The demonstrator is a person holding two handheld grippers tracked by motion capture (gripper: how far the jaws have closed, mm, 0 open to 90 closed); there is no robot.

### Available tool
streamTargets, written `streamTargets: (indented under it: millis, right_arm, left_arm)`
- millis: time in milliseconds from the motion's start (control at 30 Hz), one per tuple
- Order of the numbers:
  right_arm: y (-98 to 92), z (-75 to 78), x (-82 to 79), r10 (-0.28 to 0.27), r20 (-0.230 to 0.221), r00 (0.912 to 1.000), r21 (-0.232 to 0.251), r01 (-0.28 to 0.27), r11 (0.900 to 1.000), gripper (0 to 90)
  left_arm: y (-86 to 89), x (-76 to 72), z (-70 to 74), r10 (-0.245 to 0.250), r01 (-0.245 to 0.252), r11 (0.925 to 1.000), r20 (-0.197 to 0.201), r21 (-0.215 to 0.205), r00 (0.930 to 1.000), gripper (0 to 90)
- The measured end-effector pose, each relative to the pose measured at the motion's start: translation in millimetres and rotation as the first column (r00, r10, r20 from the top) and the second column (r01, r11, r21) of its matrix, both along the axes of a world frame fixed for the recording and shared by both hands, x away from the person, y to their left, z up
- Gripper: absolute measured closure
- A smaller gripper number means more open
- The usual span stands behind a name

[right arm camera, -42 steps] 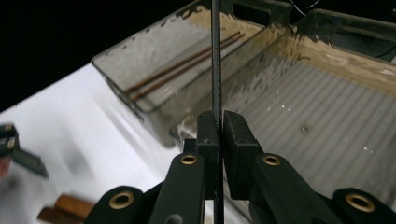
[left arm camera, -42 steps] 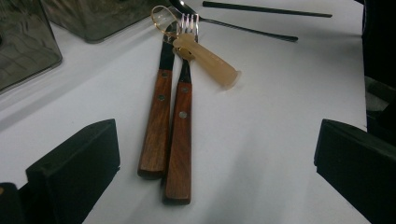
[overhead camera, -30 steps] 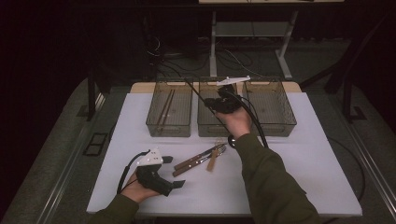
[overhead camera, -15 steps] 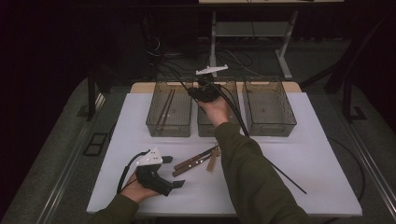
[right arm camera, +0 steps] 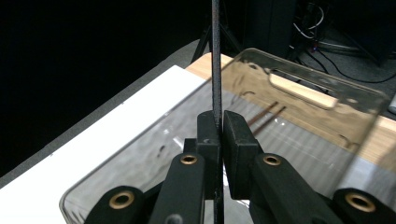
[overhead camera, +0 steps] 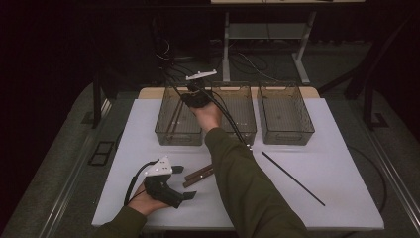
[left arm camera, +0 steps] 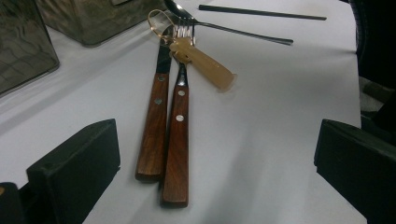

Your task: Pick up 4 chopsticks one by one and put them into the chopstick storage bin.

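Right gripper view: gripper (right arm camera: pixel 219 128) clamps upright chopstick (right arm camera: pixel 215 56).

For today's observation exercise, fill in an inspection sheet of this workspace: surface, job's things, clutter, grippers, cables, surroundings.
Surface: white tabletop, edged by a grey mat.
Job's things: three clear plastic bins in a row at the far edge; thin sticks already lie in the left bin; a thin black chopstick is clamped above it; a second black chopstick lies on the table; two wooden-handled utensils, a pale-handled fork and a dark spoon lie together.
Clutter: nothing seen.
Grippers: left gripper rests open on the table; right gripper is shut on the chopstick.
Cables: black cable trails along the right forearm.
Surroundings: dark floor, table legs, loose wires.
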State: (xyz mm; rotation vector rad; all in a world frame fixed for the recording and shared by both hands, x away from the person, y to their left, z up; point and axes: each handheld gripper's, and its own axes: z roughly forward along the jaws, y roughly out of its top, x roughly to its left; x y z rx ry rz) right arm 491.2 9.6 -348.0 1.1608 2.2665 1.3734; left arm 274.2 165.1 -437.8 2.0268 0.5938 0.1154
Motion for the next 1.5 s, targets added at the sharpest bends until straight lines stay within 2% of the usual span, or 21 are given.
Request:
streamTargets:
  millis: [167, 367, 400, 433, 500, 600, 667, 833, 1033, 1500]
  right_arm:
    - [14.9, -8.9, 2.5, 0.006, -0.012, 0.9999, -0.013, -0.006, 1.000, 85.9]
    - [20.8, -23.8, 4.6, 0.010, -0.039, 0.9992, -0.048, -0.012, 0.999, 84.8]
    - [21.0, -25.2, 4.8, 0.016, -0.049, 0.9986, -0.049, -0.019, 0.999, 79.4]
    - [21.5, -25.8, 4.5, 0.011, -0.049, 0.9987, -0.053, -0.014, 0.999, 70.1]
    - [20.5, -24.6, 3.6, 0.003, -0.046, 0.9989, -0.062, -0.006, 0.998, 59.9]
    - [15.3, -21.7, 2.5, 0.024, -0.056, 0.9981, -0.058, -0.027, 0.998, 51.1]
    - [11.1, -19.2, -0.3, 0.037, -0.061, 0.9975, -0.073, -0.042, 0.996, 47.4]
    - [-6.9, -13.5, -12.9, 0.087, -0.067, 0.9940, -0.064, -0.091, 0.994, 42.2]
    - [-40.8, -8.6, -30.8, 0.126, -0.055, 0.9905, -0.053, -0.129, 0.990, 37.3]
    - [-123.3, 3.3, -60.9, 0.127, -0.013, 0.9918, -0.042, -0.127, 0.991, 22.9]
  left_arm:
    - [0.9, 0.3, 0.7, -0.010, 0.010, 0.9999, 0.006, 0.004, 0.9999, 0.0]
    - [0.6, -0.4, 0.7, -0.008, 0.008, 1.0000, -0.004, 0.000, 1.0000, 0.0]
    - [0.7, -0.3, 0.9, -0.011, 0.011, 0.9999, -0.003, 0.001, 0.9999, 0.0]
    - [0.6, -0.4, 0.9, -0.010, 0.010, 0.9999, -0.003, 0.000, 0.9999, 0.0]
    - [0.6, -0.4, 0.9, -0.011, 0.011, 0.9999, -0.003, 0.000, 0.9999, 0.0]
    - [0.4, -0.6, 0.8, -0.010, 0.010, 0.9999, -0.003, -0.002, 0.9999, 0.0]
    - [0.6, -0.5, 1.0, -0.012, 0.012, 0.9999, 0.002, 0.000, 0.9999, 0.0]
    - [1.1, -0.7, 1.0, -0.006, 0.006, 1.0000, -0.006, 0.000, 1.0000, 0.0]
    - [1.1, -0.7, 1.2, -0.006, 0.006, 1.0000, 0.004, -0.004, 1.0000, 0.0]
    - [1.1, -1.0, 0.4, 0.004, -0.004, 0.9999, -0.005, -0.011, 1.0000, 0.0]
